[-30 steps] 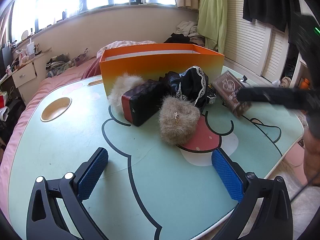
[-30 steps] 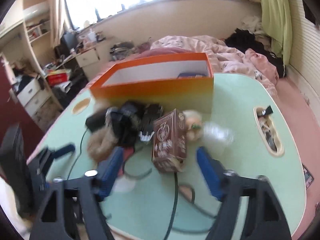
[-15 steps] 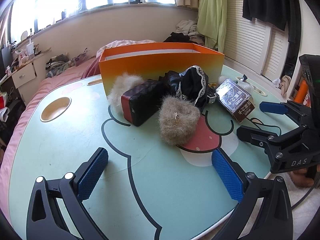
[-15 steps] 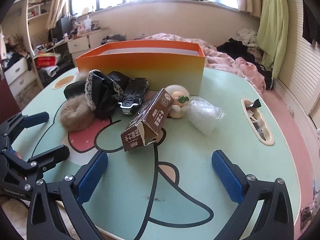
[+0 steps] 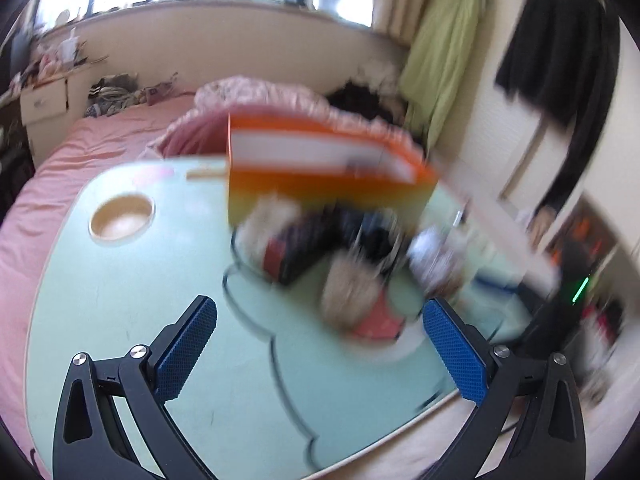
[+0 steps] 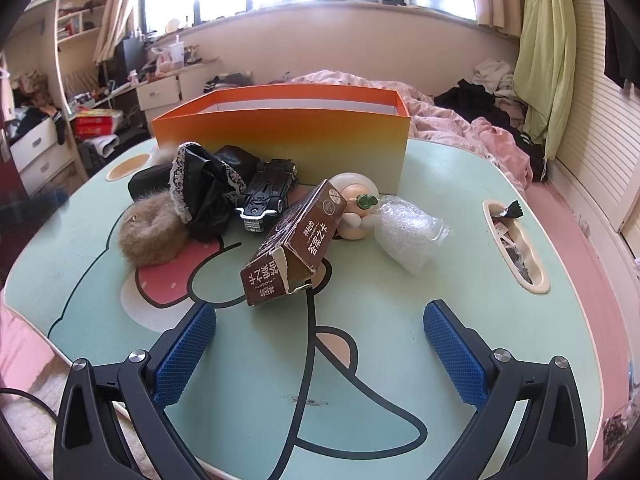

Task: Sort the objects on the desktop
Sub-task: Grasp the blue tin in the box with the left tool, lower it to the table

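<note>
The left hand-held gripper [image 5: 320, 344] is lifting and tilting compared with a second ago, so its view is now smearing into blur and looking down into the orange box; the right hand-held gripper [image 6: 319, 346] is settling lower over the near edge, and its jaws have just been opening, with nothing between them.

The table [image 6: 460, 280], pale green with a cartoon face, is carrying everything. The orange box [image 6: 288, 136] is standing open at the far side. The task's things are lying in a pile just in front of it. A black pouch with lace trim [image 6: 208, 192] is leaning against a brown fur puff [image 6: 152, 232]. A brown carton [image 6: 292, 248] is lying tilted, nearest the right hand-held gripper. Beside it, a wad of bubble wrap [image 6: 408, 232] is resting near a round doll [image 6: 356, 208], and a black toy car [image 6: 268, 196] is sitting by the box.

Both hand-held grippers are standing spread wide, the 2 blue pads of each well apart, above bare table.
</note>
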Tool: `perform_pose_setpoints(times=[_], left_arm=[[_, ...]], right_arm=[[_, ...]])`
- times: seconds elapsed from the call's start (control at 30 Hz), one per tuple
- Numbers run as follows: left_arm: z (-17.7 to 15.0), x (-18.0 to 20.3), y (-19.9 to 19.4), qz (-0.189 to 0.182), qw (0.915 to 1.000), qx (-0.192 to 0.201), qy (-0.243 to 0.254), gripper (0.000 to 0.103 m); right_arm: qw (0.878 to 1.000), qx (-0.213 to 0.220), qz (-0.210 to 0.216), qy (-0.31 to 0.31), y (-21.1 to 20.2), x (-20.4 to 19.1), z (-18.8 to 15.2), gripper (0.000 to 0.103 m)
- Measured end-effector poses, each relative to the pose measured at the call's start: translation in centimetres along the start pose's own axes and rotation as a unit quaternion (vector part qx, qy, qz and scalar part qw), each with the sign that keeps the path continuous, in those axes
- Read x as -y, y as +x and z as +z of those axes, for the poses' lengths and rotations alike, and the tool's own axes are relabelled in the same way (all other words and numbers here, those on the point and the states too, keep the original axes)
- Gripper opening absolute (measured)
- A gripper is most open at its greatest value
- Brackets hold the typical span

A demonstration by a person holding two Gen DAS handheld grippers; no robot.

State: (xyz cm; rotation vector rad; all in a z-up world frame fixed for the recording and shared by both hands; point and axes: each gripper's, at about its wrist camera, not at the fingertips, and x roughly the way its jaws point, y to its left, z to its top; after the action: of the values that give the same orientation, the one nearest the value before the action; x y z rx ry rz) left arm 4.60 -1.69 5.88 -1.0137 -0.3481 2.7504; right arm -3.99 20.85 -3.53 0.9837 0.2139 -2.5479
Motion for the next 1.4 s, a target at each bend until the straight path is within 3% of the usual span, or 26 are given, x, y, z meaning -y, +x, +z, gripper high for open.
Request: perform_pose_setpoints(times=[0.07, 0.2, 0.27, 0.33, 0.4, 0.53, 0.6, 0.7, 0.83, 0.9, 1.0, 1.1, 1.2, 1.3, 1.33, 1.4], left_arm=[[2.9, 1.2, -0.5, -0.025, 0.9996, 0.01, 0.007, 0.103], [9.6, 3.7, 2.6, -0.029, 0.9992, -0.015, 0.022, 0.103], [12.7, 5.0, 6.9, -0.031, 0.997, -0.066, 0.026, 0.102], [14.7, 5.8, 12.0, -0.018, 0.9914, -0.128, 0.025, 0.095], [15.4, 6.1, 16.4, 0.009, 0.9836, -0.179, 0.022, 0.082], [15.6, 7.2, 23.5, 0.029, 0.9627, -0.268, 0.017, 0.082], [15.3, 7.8, 24.9, 0.034, 0.9589, -0.281, 0.02, 0.082], [14.6, 8.6, 27.0, 0.079, 0.9494, -0.3, 0.047, 0.082], [15.2, 7.8, 27.3, 0.072, 0.9503, -0.3, 0.044, 0.079], [15.3, 7.2, 26.7, 0.087, 0.9516, -0.29, 0.053, 0.073], [15.7, 5.2, 25.5, 0.122, 0.9523, -0.275, 0.052, 0.073], [16.0, 4.6, 24.9, 0.101, 0.9576, -0.267, 0.036, 0.073], [16.3, 4.8, 26.2, 0.117, 0.9515, -0.283, 0.024, 0.079], [15.1, 5.0, 27.6, 0.148, 0.9357, -0.318, 0.042, 0.079], [14.7, 4.9, 27.8, 0.147, 0.9352, -0.319, 0.049, 0.079], [14.9, 4.9, 27.5, 0.142, 0.9395, -0.307, 0.054, 0.07]], right_arm=[[1.0, 0.0, 0.0, -0.001, -0.1, 0.0, 0.1, 0.103], [1.0, 0.002, 0.002, -0.001, -0.2, 0.0, 0.1, 0.103], [1.0, 0.002, 0.002, -0.002, -0.2, 0.0, 0.0, 0.103], [1.0, 0.002, 0.002, -0.002, -0.2, -0.1, 0.0, 0.103], [1.0, 0.002, 0.002, -0.002, -0.2, -0.1, 0.0, 0.103], [1.0, 0.002, 0.003, -0.001, -0.2, -0.1, 0.0, 0.103], [1.0, 0.002, 0.002, -0.001, -0.2, -0.1, 0.0, 0.103], [1.0, 0.003, 0.002, -0.001, -0.1, -0.2, 0.1, 0.103], [1.0, 0.003, 0.004, 0.001, 0.0, -0.3, 0.1, 0.103], [1.0, 0.004, 0.003, 0.002, 0.1, -0.3, 0.1, 0.103], [1.0, 0.005, 0.003, 0.001, 0.1, -0.3, 0.1, 0.103], [1.0, 0.006, 0.003, 0.001, 0.2, -0.4, 0.1, 0.103], [1.0, 0.006, 0.003, 0.001, 0.2, -0.4, 0.1, 0.103], [1.0, 0.006, 0.003, 0.001, 0.2, -0.4, 0.1, 0.103], [1.0, 0.006, 0.003, 0.001, 0.2, -0.4, 0.1, 0.103], [1.0, 0.006, 0.004, 0.002, 0.2, -0.4, 0.1, 0.103]])
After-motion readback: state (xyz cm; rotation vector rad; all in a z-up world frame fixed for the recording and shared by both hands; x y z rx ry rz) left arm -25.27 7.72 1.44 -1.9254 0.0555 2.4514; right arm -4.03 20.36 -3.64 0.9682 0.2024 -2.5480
